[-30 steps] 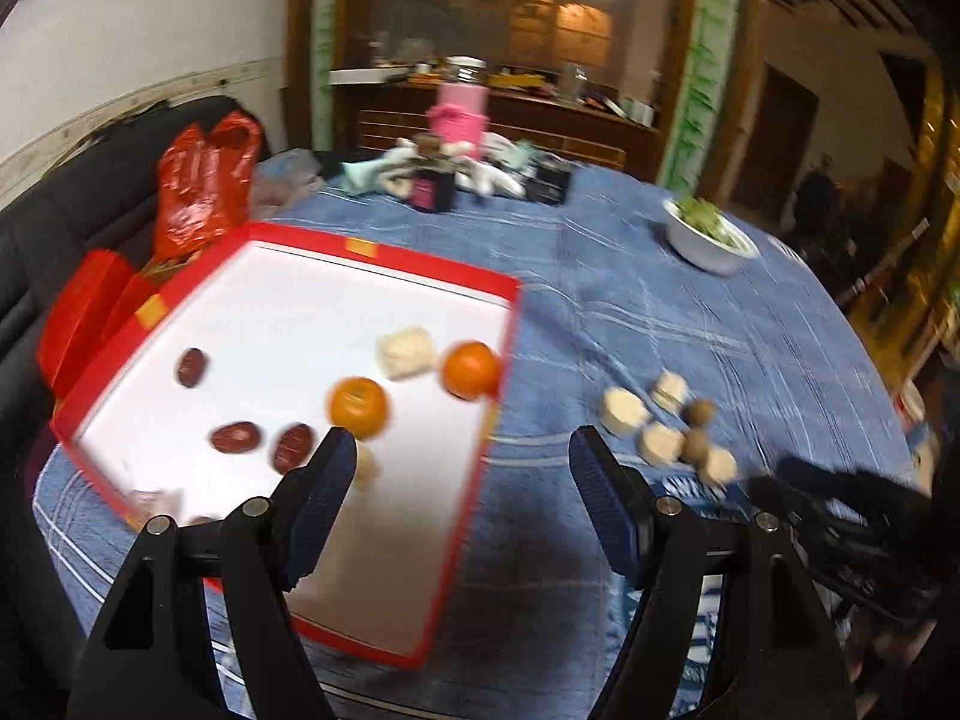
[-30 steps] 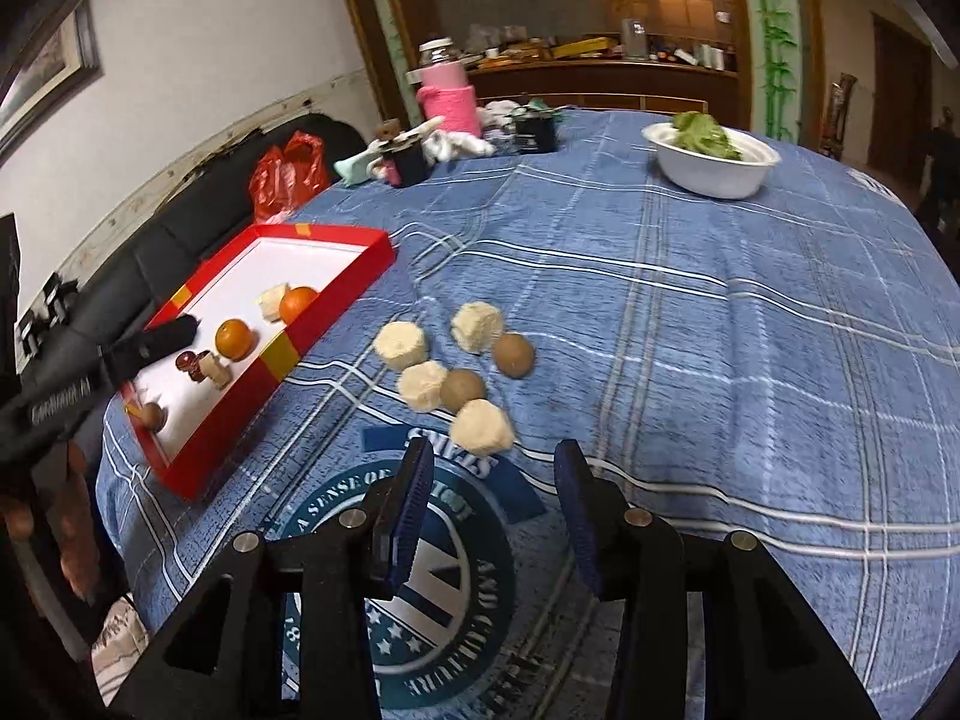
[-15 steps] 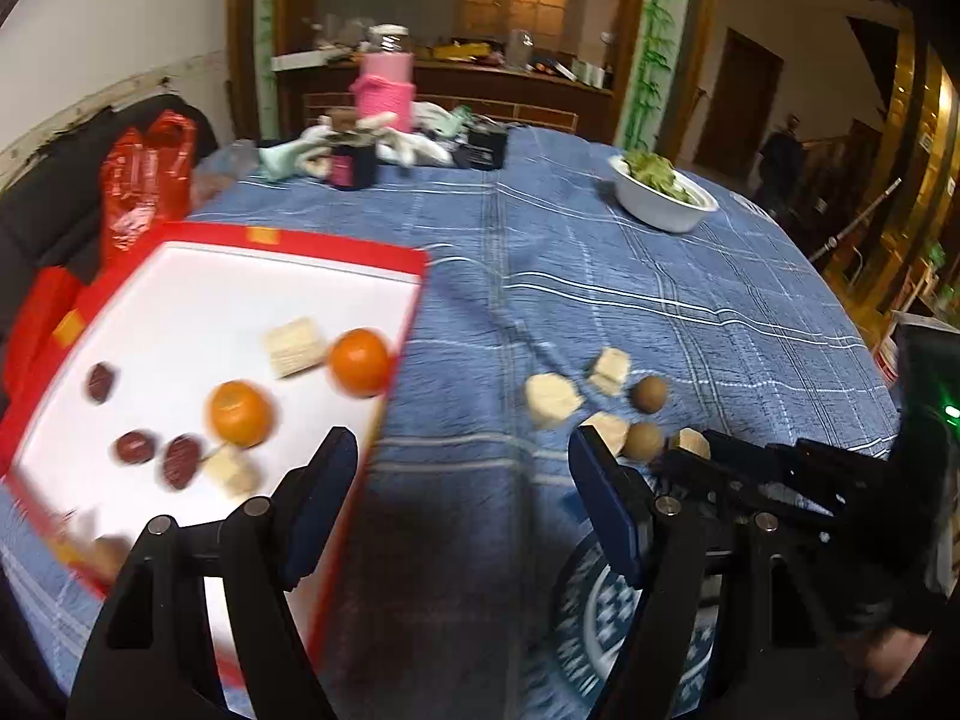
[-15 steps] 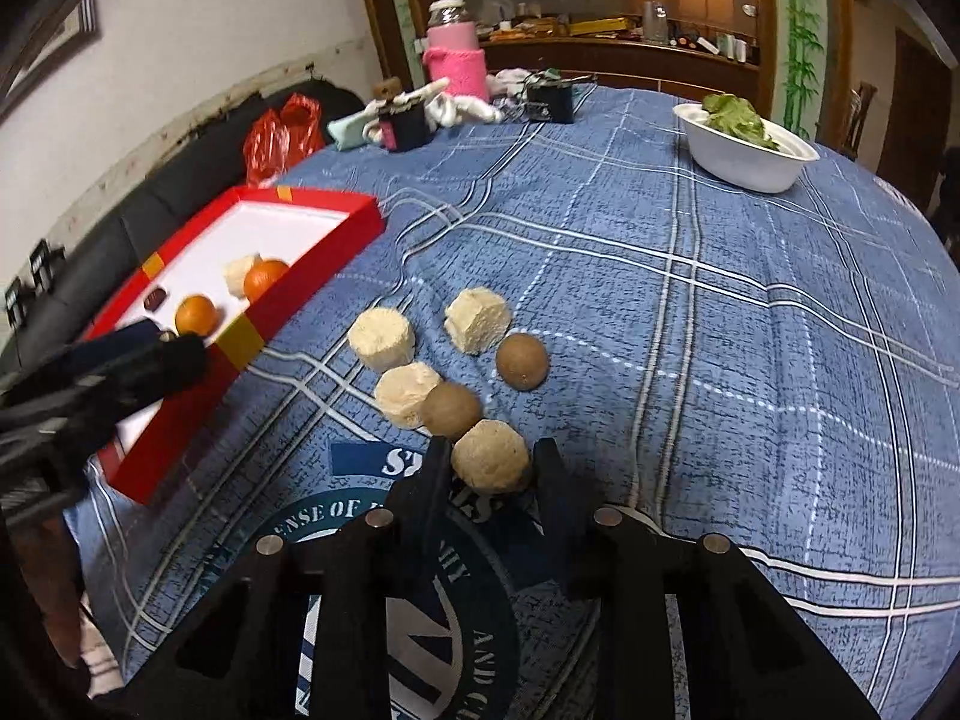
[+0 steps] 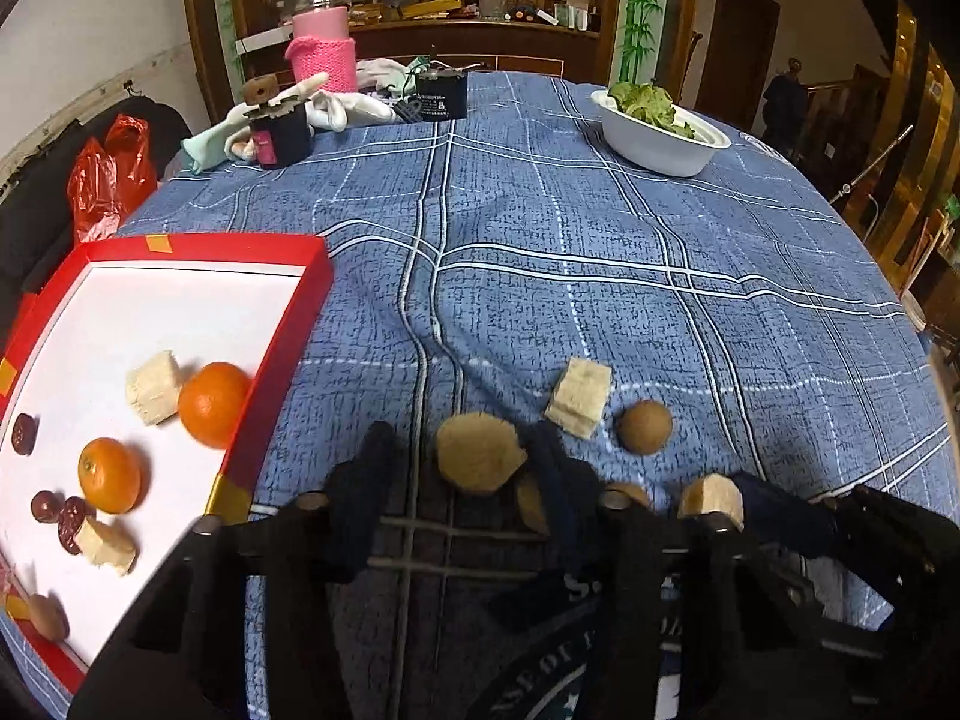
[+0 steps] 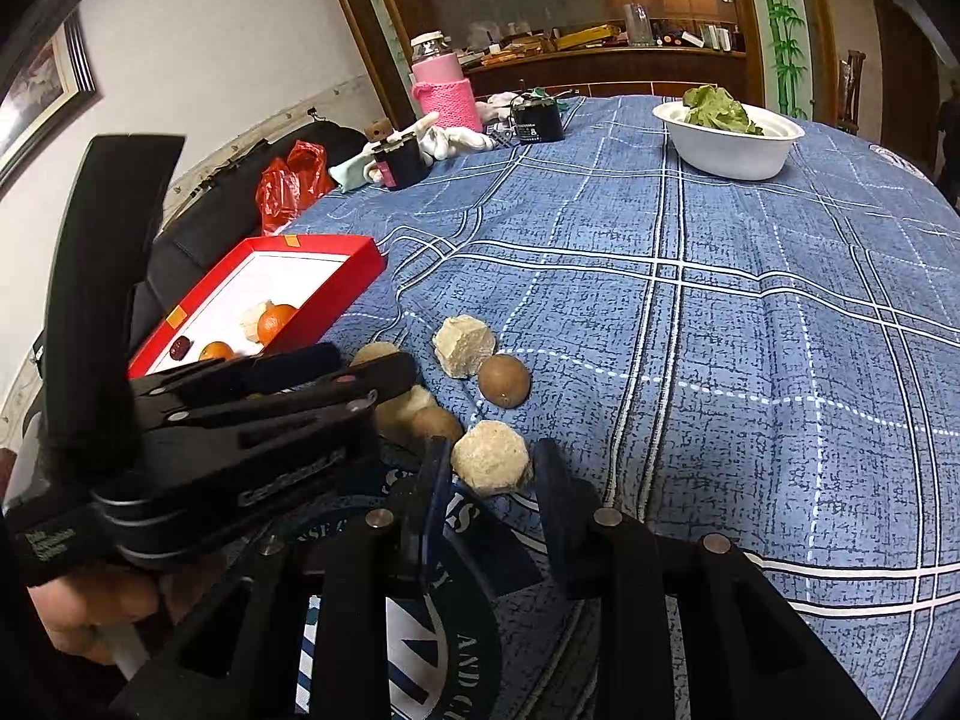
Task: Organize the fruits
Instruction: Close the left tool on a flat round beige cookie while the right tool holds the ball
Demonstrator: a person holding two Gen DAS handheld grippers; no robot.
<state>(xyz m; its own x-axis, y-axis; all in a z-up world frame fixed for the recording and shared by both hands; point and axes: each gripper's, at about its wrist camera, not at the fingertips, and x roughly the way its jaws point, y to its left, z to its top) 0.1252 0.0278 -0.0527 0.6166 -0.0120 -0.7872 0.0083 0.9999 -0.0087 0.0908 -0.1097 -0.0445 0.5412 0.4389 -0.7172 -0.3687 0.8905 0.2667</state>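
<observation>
**Left wrist view.** The left gripper (image 5: 459,456) has swung off the red cardboard tray with white floor (image 5: 312,264) and across to the loose pile on the blue checked tablecloth (image 5: 600,240).
- Its jaws have just been closing and now bracket a tan round-cut fruit chunk (image 5: 477,450).
- The right-hand finger sits against the chunk. The other finger stands a little clear of it, so the gripper is not yet clamped and nothing is held.
- Near by on the cloth lie a pale squarish chunk (image 5: 579,399) and a brown round fruit (image 5: 645,426).
- The tray sits just to the left. It already holds two oranges (image 5: 213,402), dark red dates (image 5: 24,435) and several pale chunks.

**Right wrist view.** The right gripper (image 6: 491,471) has narrowed from a wide stance with nothing between the jaws.
- It is now closed on a pale crumbly chunk (image 6: 491,463), with both pads against its sides.
- The chunk sits low on the cloth, at the near end of the pile, and does not look lifted.
- The left tool shows at the left edge, reaching into the same pile from the tray side.
- A white bowl of greens (image 6: 729,150) stands well apart, far across the table.

**Reading.** Both hands have switched from travelling to picking.
- The right has its piece secured.
- The left is likely a moment from gripping.
- The next leg should be lifting both pieces and carrying them to the tray.
- The two tools are working close together, so they could bump each other or nudge the round fruits into rolling.
</observation>
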